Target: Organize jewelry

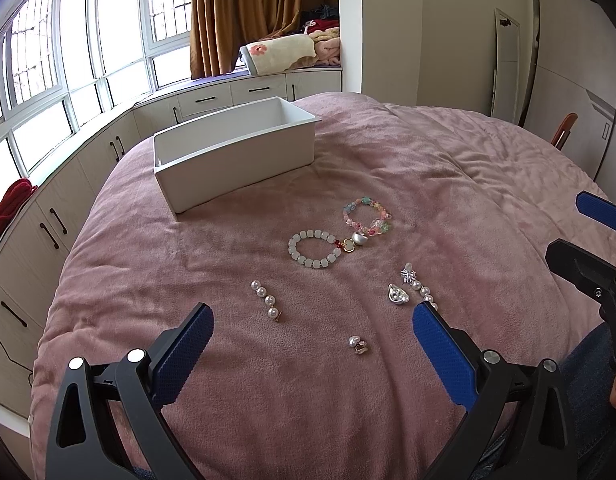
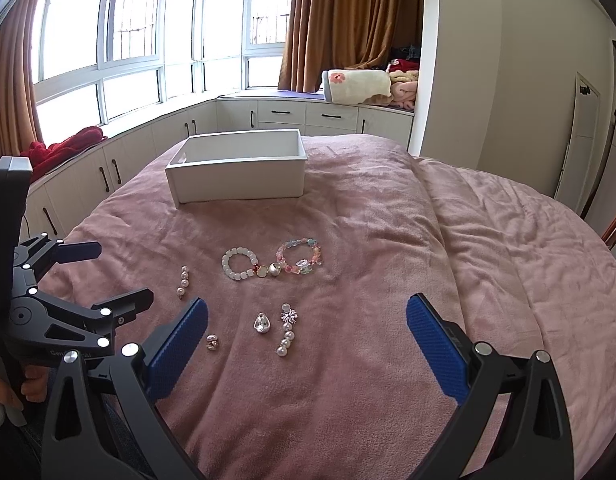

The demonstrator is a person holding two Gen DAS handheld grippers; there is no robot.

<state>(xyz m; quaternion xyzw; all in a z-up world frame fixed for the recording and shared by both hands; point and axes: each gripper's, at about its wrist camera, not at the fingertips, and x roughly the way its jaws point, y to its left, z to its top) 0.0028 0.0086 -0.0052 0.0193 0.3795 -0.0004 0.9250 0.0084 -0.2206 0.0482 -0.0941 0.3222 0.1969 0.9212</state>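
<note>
2 grippers (image 1: 312, 332) (image 2: 307, 328) spread wide, jewelry (image 1: 340, 236) beside box (image 1: 236, 168)

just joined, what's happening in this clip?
Jewelry sorting, nothing picked up yet. Both hand-held grippers, left and right, hover open over a pink blanket. Two bracelets, pearl earrings and small pieces lie loose on it. The white box behind them looks empty, though its floor is partly hidden.
</note>
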